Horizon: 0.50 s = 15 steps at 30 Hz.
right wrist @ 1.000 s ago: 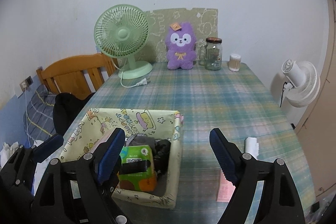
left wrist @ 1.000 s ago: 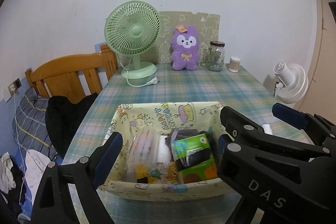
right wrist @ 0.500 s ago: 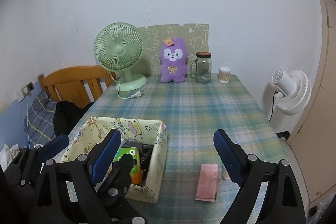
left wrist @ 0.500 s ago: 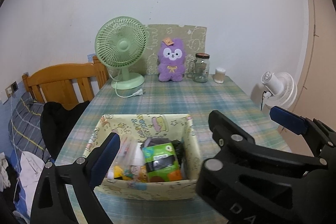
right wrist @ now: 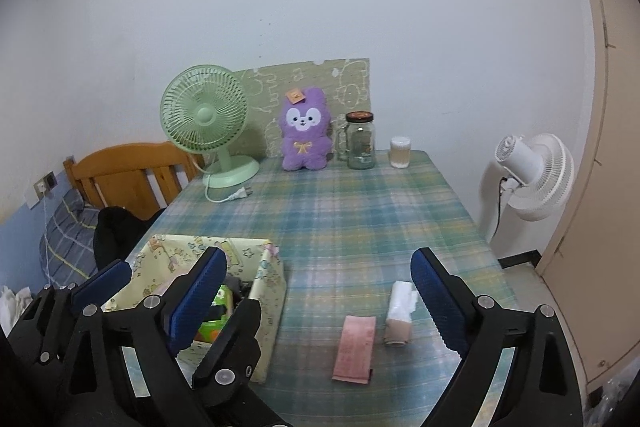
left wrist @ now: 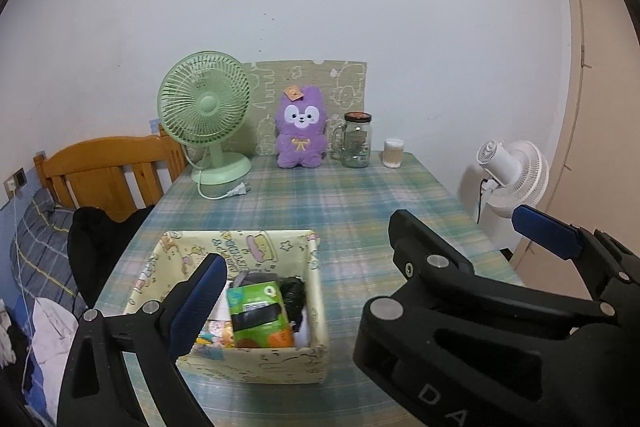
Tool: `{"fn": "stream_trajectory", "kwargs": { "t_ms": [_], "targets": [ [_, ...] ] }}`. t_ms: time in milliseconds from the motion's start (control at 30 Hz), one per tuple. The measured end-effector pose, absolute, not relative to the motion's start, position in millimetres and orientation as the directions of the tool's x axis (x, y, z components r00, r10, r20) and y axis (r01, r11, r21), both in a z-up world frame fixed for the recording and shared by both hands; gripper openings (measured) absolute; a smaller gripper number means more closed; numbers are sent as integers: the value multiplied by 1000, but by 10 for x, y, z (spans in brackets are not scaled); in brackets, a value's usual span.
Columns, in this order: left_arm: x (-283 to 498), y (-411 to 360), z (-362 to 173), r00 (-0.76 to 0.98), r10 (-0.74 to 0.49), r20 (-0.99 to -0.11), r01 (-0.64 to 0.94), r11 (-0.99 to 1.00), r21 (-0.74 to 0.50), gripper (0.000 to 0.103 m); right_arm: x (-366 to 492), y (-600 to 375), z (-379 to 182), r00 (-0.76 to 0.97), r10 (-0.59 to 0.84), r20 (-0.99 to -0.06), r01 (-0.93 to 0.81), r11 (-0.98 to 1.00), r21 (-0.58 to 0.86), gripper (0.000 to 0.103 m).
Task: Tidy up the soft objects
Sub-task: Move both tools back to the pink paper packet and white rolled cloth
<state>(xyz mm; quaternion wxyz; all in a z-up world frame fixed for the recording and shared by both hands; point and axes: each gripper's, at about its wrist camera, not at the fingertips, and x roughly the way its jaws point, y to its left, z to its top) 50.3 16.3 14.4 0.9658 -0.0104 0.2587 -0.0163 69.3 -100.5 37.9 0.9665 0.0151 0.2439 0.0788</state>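
A yellow cartoon-print fabric box (left wrist: 256, 251) (right wrist: 272, 279) sits at the near left of the plaid table. It holds a green packet (left wrist: 258, 311) and other soft items. A pink folded cloth (right wrist: 355, 347) and a beige-and-white rolled item (right wrist: 400, 311) lie on the table to the right of the box. A purple plush toy (left wrist: 300, 133) (right wrist: 306, 129) sits at the far edge. My left gripper (left wrist: 304, 291) is open and empty above the box. My right gripper (right wrist: 320, 291) is open and empty above the pink cloth and the roll.
A green desk fan (right wrist: 206, 123), a glass jar (right wrist: 360, 141) and a small tub of cotton swabs (right wrist: 401, 151) stand along the far edge. A white fan (right wrist: 532, 175) stands off the table at right. A wooden headboard (right wrist: 128, 175) and bedding are at left.
Both grippers have pulled back and up from the box, so more of the table shows. The pink cloth and the roll now appear in the right wrist view.
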Motion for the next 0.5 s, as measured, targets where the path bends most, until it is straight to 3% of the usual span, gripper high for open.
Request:
{"fn": "stream_trajectory", "kwargs": {
  "t_ms": [500],
  "targets": [
    [582,-200,87,859,-74,-507,59,997,-45,99,746,-1385,314,876,123,-466,-108,992,58,95]
  ]
}}
